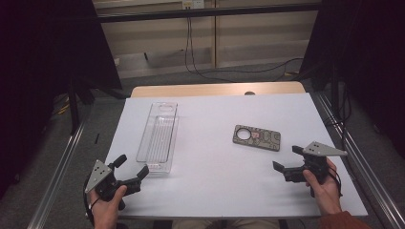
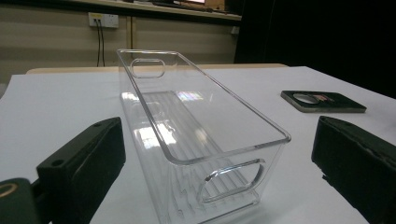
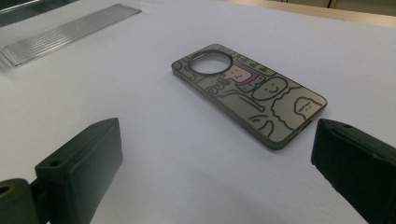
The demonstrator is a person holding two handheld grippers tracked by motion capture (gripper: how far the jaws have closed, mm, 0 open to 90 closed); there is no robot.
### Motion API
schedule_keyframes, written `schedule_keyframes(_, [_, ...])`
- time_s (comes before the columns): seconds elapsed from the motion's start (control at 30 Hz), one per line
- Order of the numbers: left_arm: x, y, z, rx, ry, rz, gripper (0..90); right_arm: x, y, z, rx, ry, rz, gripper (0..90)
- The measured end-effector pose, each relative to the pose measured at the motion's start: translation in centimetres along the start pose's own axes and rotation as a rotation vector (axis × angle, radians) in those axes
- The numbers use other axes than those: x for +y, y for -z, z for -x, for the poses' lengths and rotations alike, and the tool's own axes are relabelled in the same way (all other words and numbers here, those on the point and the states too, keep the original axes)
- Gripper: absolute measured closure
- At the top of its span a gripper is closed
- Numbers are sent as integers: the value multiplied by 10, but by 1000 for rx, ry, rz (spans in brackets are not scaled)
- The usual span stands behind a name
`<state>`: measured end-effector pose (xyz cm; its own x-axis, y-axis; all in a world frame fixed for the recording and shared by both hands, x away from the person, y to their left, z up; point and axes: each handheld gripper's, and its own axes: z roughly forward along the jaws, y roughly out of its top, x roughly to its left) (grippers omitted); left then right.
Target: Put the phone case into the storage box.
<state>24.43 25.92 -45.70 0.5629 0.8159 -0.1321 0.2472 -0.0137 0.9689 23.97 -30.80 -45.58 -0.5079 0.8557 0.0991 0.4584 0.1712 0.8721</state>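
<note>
**Grip Assessment: Phone Case and Clear Bin**

I hold the left tool (image 1: 130, 168) and the right tool (image 1: 288, 158) low at the near edge of the tabletop (image 1: 215, 157). Both stand wide open and empty; neither touches anything.

Just ahead of my left tool, between its jaws as its own view frames it, is the near end wall of the clear plastic bin (image 2: 201, 135). I judge the bin light, rigid and smooth, so liable to slip under the pads and to slide on the white surface if nudged. The best hold is on that end wall at the handle cut-out (image 2: 233, 182), one jaw inside and one outside.

Ahead of my right tool, a little toward its right jaw, the phone case (image 3: 247, 95) lies flat with its printed back upward, well apart from the bin. I judge it thin, light and somewhat flexible. Lying flush, it offers little edge; I would close across its narrow width at the near end, jaws tilted down to catch both long edges. The camera ring (image 3: 211, 64) lies at the far end.
</note>
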Motion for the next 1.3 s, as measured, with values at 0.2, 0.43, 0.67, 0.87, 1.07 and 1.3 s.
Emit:
schedule_keyframes(0.2, [0,-1,0,6,13,9,29,9,-11,0,21,11,-47,18])
schedule_keyframes(0.43, [0,-3,0,-4,11,8,29,15,-19,1,35,21,-95,22])
schedule_keyframes(0.67, [0,-4,0,-4,11,3,29,22,-27,4,41,19,-114,28])
schedule_keyframes(0.87, [0,-4,0,-6,14,2,29,32,-37,8,80,18,-155,29])
schedule_keyframes(1.07, [0,-4,-2,-11,3,-6,29,40,-45,13,100,22,-207,29])
schedule_keyframes(1.3, [0,-5,-1,-10,20,7,29,55,-53,20,134,2,-262,30])
